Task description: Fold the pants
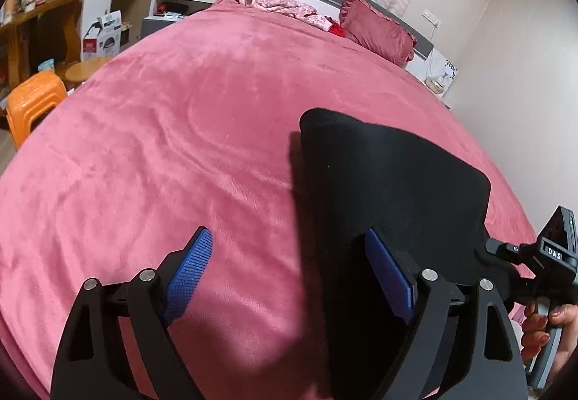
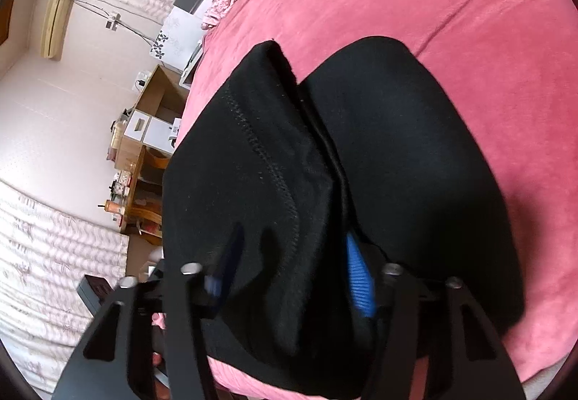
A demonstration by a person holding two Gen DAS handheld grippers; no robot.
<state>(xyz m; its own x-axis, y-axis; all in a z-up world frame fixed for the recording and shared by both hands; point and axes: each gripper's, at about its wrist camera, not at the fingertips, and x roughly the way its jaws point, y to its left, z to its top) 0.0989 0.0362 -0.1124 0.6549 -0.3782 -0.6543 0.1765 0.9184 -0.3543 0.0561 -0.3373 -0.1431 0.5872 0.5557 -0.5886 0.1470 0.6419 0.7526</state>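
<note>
Pink bed (image 1: 180,133), black pants (image 2: 397,154) draped over right gripper (image 2: 292,277)

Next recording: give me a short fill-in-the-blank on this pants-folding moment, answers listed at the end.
1. The pants are ____ in colour.
2. They lie on a bed with a ____ cover.
3. The left gripper has its jaws ____, with only bed cover between its blue pads.
4. The right gripper has ____ fabric bunched between its fingers.

Missing words: black; pink; open; pants
</note>
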